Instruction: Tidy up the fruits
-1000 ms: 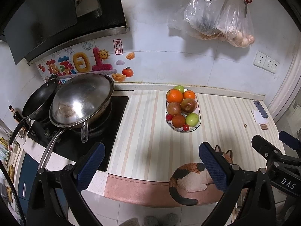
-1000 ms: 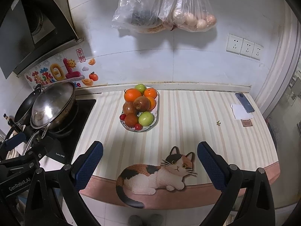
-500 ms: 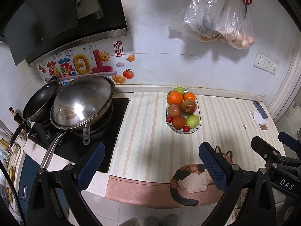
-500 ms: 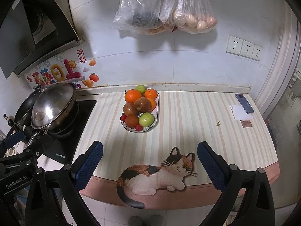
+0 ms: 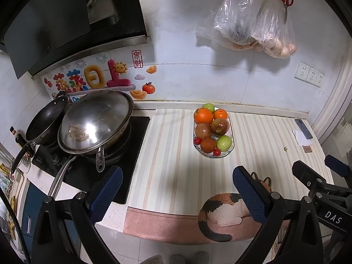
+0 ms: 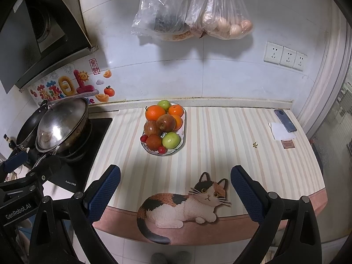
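Observation:
An oval white plate [image 5: 226, 153] [image 6: 181, 129] stands near the back of the striped counter mat, heaped with fruit: oranges [image 5: 203, 116] [image 6: 155, 112], red-brown apples [image 5: 220, 126] [image 6: 166, 122], green apples [image 5: 224, 143] [image 6: 171, 140] and small red cherries [image 5: 217, 152] [image 6: 162, 149]. My left gripper [image 5: 176, 187] is open and empty, held over the counter's front edge, well short of the plate. My right gripper [image 6: 175, 184] is open and empty, over the cat picture at the front edge.
A steel wok [image 5: 94, 123] [image 6: 62, 124] and a black pan [image 5: 45, 121] sit on the stove at the left. A phone [image 6: 285, 120] and white paper [image 6: 280, 132] lie at the right. Plastic bags [image 6: 191, 11] hang on the wall above.
Both views have shifted slightly: the plate sits a little lower in the frames than one second ago. Both grippers stay open and empty.

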The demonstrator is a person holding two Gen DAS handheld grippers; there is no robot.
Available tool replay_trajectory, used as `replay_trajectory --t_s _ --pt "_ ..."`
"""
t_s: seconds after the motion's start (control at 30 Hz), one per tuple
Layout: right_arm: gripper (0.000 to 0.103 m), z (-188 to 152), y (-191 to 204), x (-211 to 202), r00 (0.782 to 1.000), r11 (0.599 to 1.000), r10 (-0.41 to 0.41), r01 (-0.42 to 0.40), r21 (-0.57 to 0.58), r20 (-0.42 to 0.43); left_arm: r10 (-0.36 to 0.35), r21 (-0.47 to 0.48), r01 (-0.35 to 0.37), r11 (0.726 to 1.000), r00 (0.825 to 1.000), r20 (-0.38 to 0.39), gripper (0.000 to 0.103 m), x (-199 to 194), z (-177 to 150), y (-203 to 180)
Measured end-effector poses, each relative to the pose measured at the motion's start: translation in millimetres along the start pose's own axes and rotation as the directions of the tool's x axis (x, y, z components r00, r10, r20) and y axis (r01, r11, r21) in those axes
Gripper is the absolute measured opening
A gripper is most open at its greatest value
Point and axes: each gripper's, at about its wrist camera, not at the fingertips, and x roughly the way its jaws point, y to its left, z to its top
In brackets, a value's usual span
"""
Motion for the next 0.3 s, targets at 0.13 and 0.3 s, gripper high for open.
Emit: replay_trajectory --t_s 0.13,0.3 --pt "0.102 1.1 -0.4 -0.1 1.0 1.0 0.001 -0.001 0.002 0.002 0.0 -0.003 0.0 1.0 1.0 -0.002 0.103 0.2 -0.6 0.1" --pt "0.102 1.8 0.5 0.1 1.0 1.0 -0.001 0.001 0.001 0.003 0.0 -0.006 0.0 1.0 1.0 -0.001 0.103 -0.5 0.0 -0.6"
